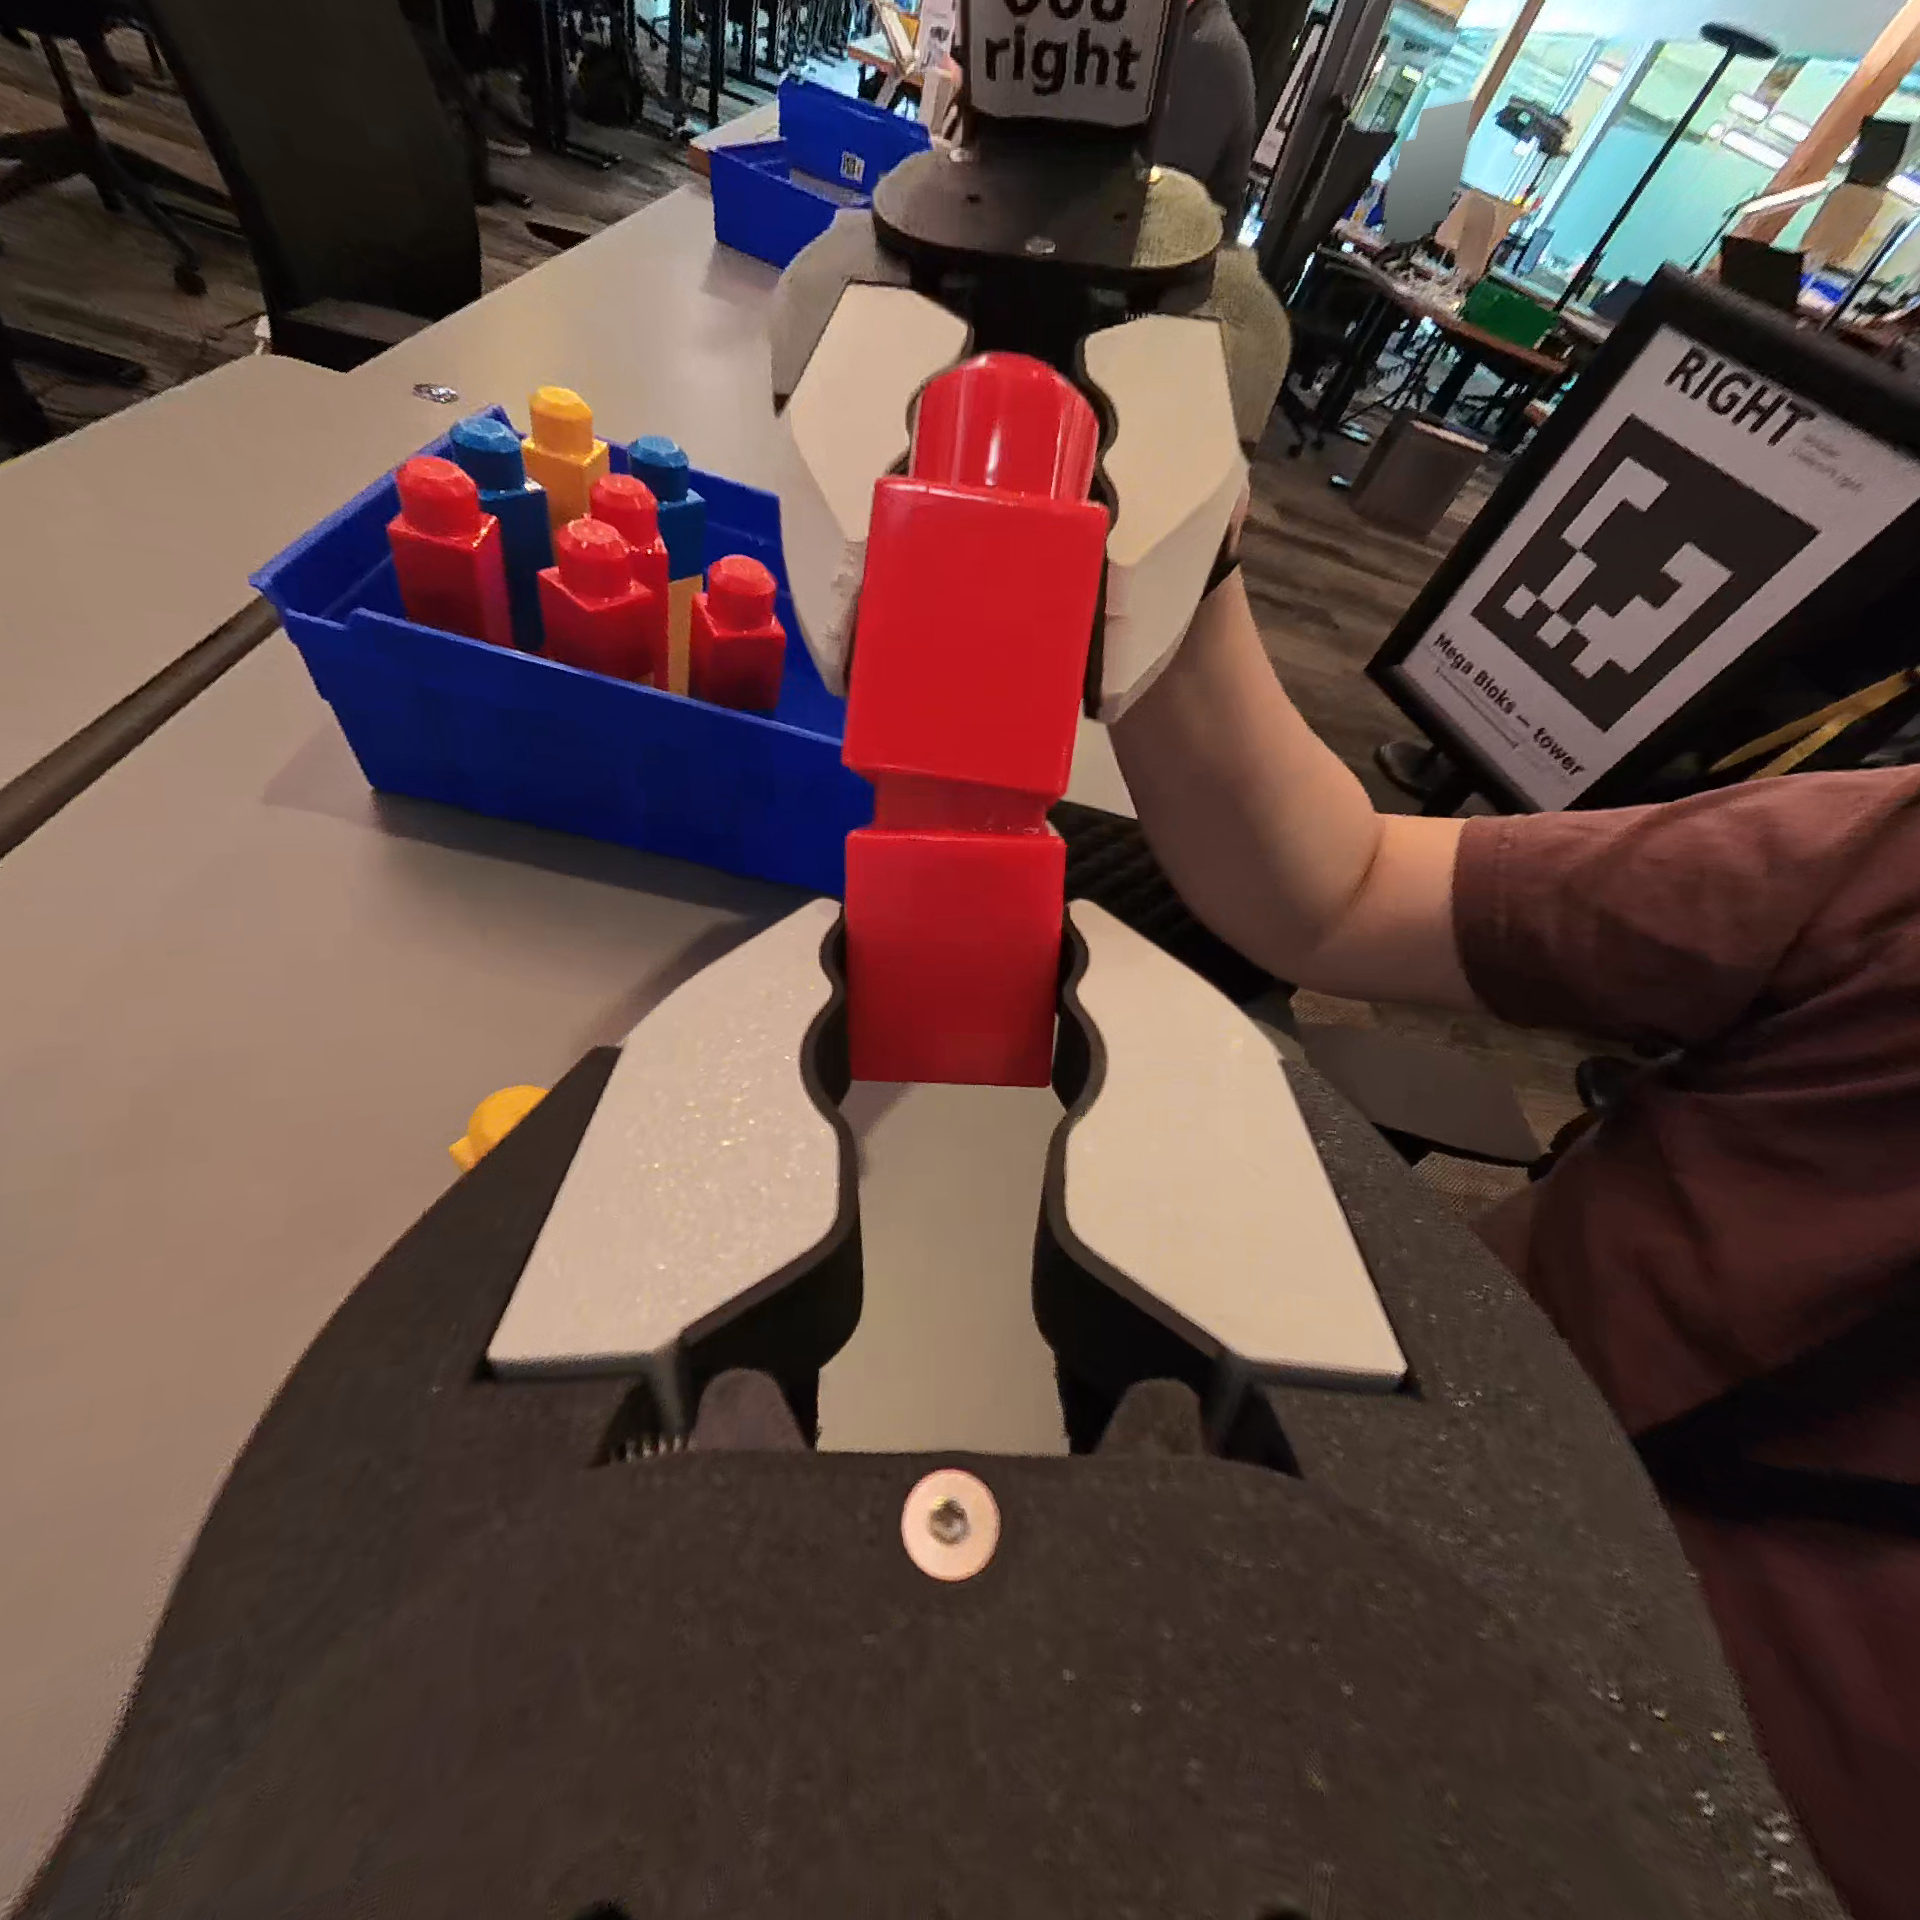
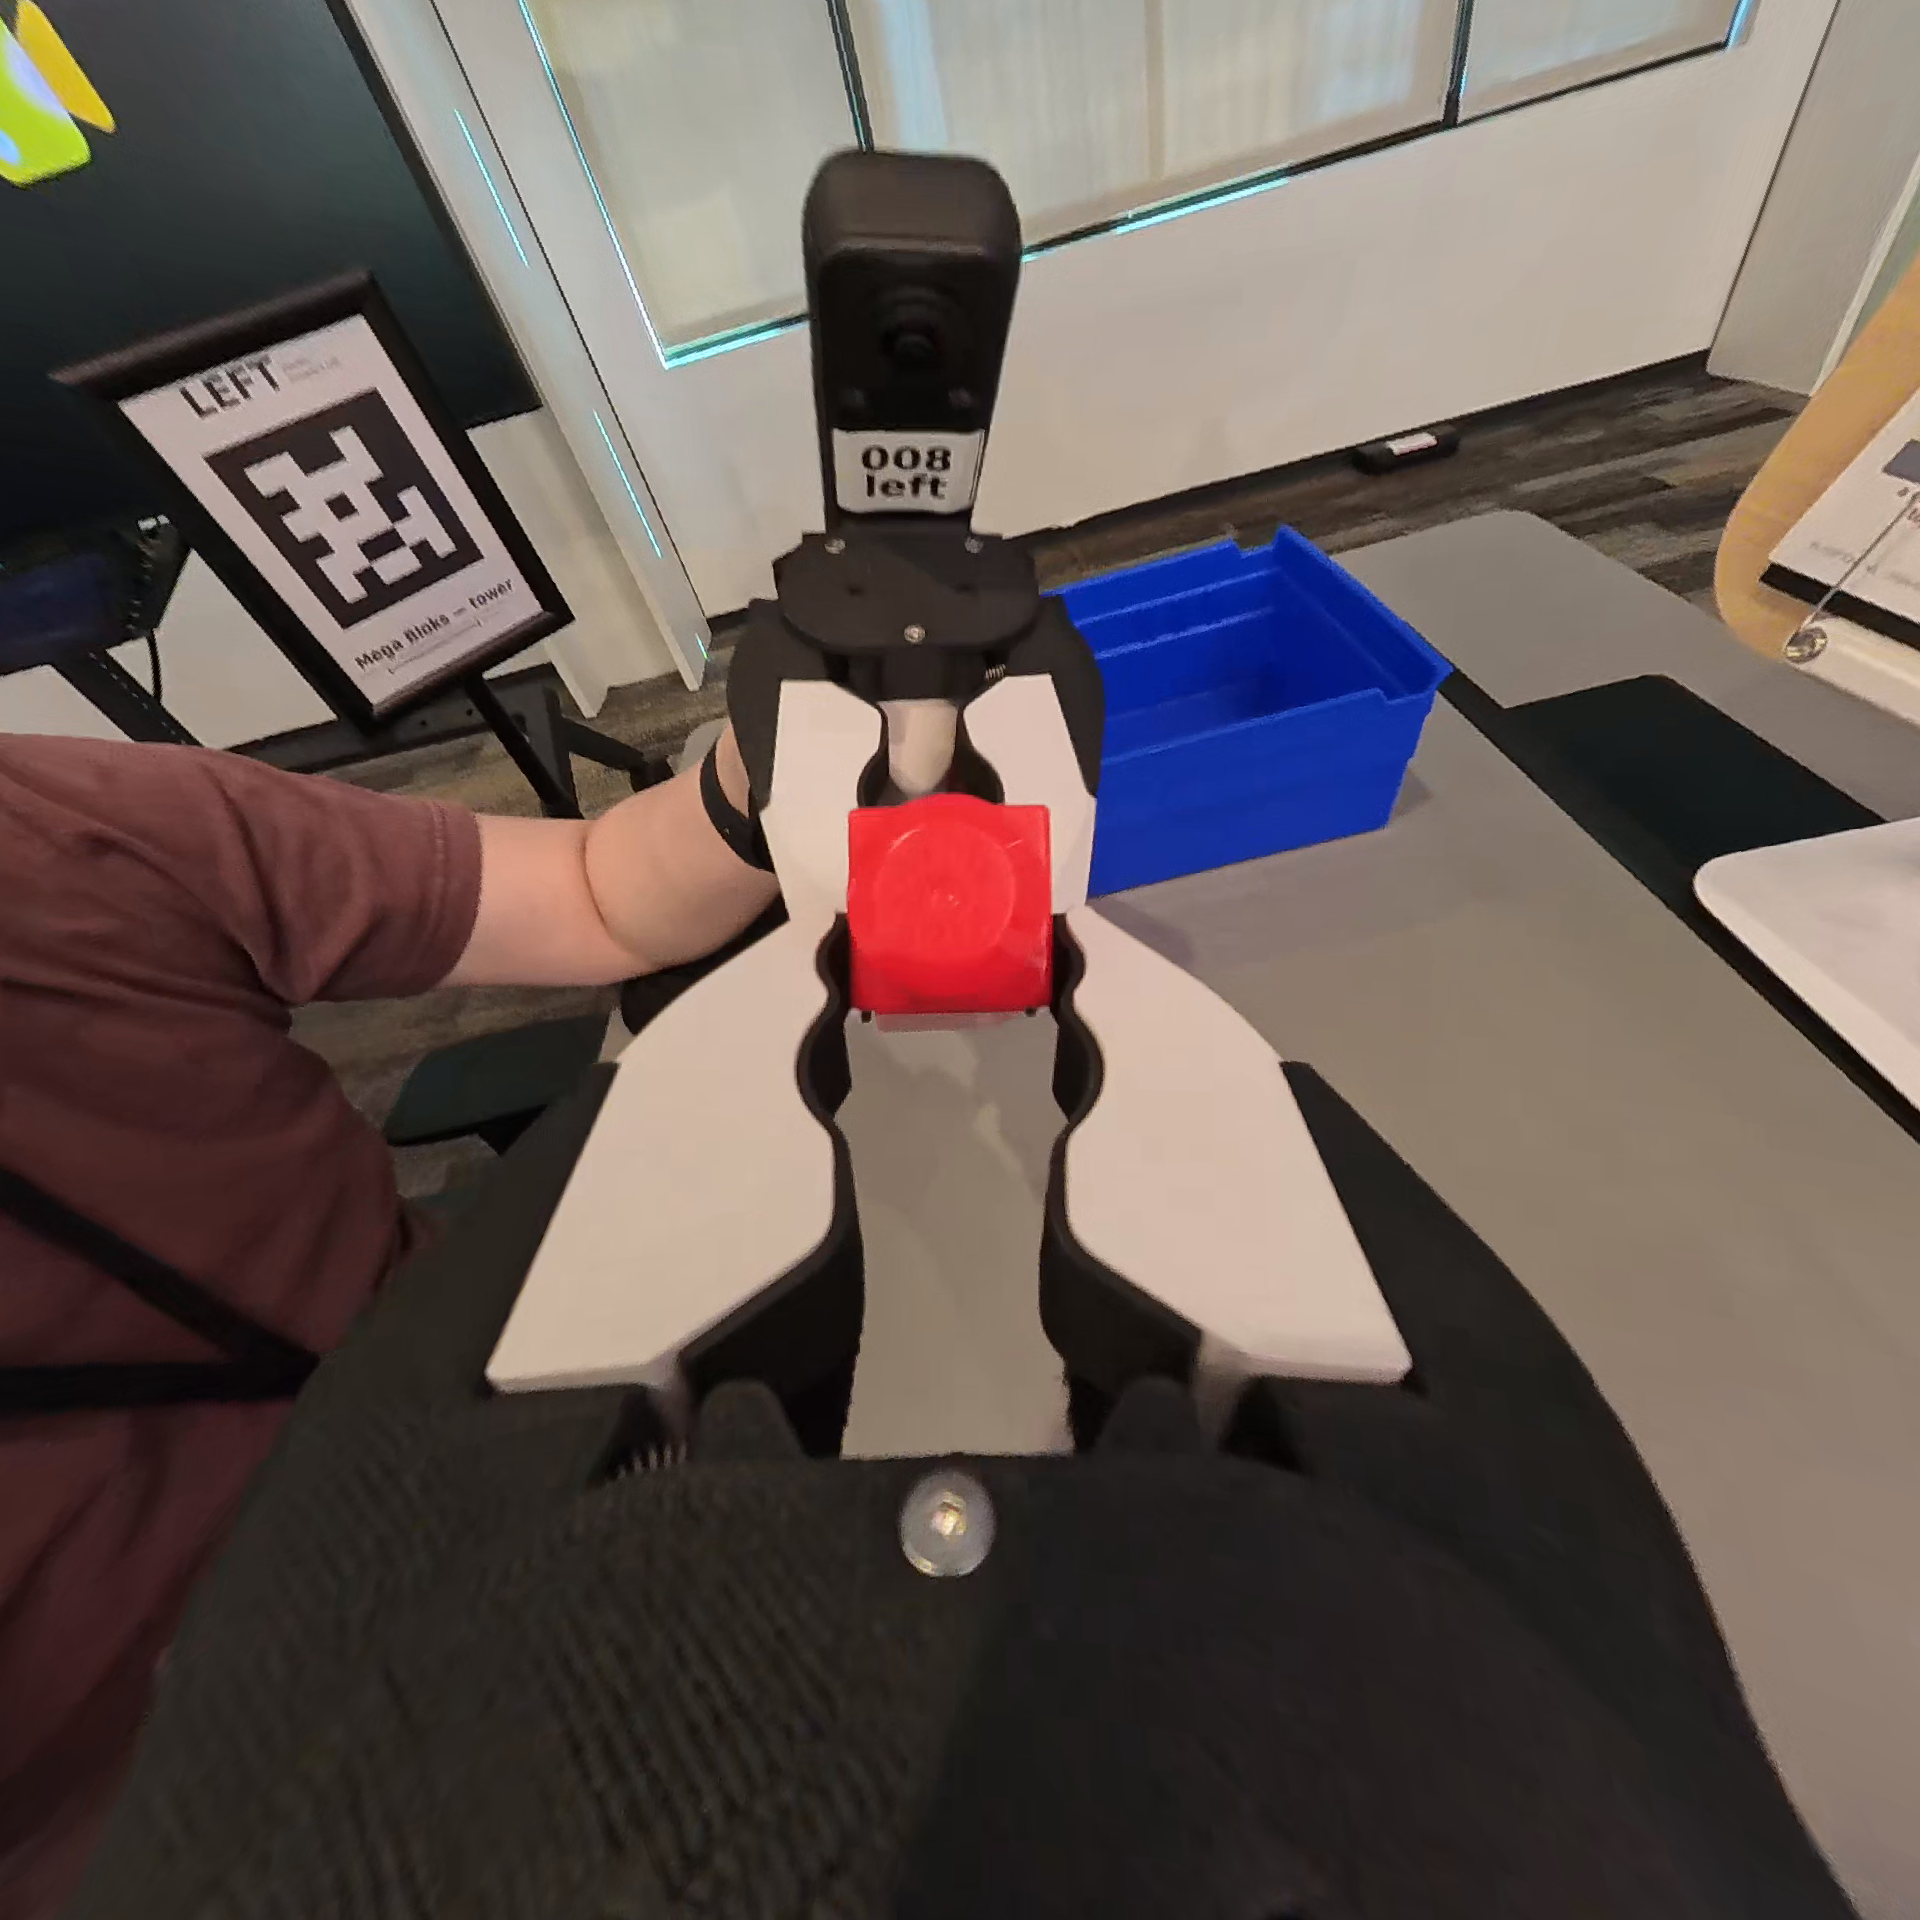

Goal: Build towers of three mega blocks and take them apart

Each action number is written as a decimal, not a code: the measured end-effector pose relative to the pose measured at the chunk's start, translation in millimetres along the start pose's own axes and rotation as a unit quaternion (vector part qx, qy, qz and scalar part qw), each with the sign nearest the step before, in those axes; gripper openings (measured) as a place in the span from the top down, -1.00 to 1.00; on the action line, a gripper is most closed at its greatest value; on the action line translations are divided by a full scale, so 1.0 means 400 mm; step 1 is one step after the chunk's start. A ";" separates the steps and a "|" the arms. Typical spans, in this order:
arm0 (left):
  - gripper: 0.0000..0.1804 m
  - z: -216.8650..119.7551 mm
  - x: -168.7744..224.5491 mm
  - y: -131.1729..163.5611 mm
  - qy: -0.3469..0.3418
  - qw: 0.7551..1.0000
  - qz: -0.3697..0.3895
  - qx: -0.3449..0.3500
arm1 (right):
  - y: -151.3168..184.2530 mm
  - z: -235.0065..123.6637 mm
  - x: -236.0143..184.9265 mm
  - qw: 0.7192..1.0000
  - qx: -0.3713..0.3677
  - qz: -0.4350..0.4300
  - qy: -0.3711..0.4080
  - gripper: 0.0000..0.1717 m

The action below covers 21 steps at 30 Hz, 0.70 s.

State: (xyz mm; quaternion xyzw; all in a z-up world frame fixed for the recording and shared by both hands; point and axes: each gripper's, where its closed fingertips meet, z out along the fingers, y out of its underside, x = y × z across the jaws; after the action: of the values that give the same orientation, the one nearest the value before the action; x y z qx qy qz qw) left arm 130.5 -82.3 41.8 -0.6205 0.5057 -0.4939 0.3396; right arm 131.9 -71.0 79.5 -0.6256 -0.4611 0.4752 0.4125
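Note:
Two red mega blocks are held in the air between the grippers, above the grey table (image 1: 208, 987). My left gripper (image 1: 951, 935) is shut on the nearer red block (image 1: 951, 966). My right gripper (image 1: 977, 665) reaches in from the far side and is shut on the farther red block (image 1: 977, 623). The nearer block's stud shows in a narrow gap between the two, and the farther block sits slightly tilted. In the right wrist view my right gripper (image 2: 945, 966) grips the red block (image 2: 945, 914), seen end-on with its stud facing the camera. The left gripper (image 2: 935, 862) is right behind it.
A blue bin (image 1: 582, 727) with several upright red, blue and yellow blocks stands to the left. A yellow block (image 1: 499, 1122) lies on the table by my left finger. An empty blue bin (image 2: 1247, 707) stands behind. Framed marker signs (image 1: 1621, 571) (image 2: 343, 509) stand off the table. A person's arm (image 1: 1299, 831) is close. The tips of both grippers are at nearly the same place.

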 end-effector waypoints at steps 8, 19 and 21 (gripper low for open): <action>0.60 0.000 0.024 -0.035 0.019 0.999 -0.022 0.046 | -0.082 0.007 -0.017 0.990 0.132 0.027 -0.036 0.57; 0.61 0.006 0.032 -0.033 -0.021 0.999 0.017 0.029 | -0.097 0.022 -0.031 0.986 0.158 0.026 -0.049 0.57; 0.61 0.014 0.036 -0.020 -0.020 1.000 0.020 0.008 | -0.082 0.024 -0.036 0.990 0.127 0.030 -0.053 0.57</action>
State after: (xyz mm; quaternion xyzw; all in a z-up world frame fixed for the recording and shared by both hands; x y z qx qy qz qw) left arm 138.2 -94.6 51.5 -0.6173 0.5074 -0.4785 0.3639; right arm 114.6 -76.7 111.7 -0.5553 -0.3993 0.5745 0.4496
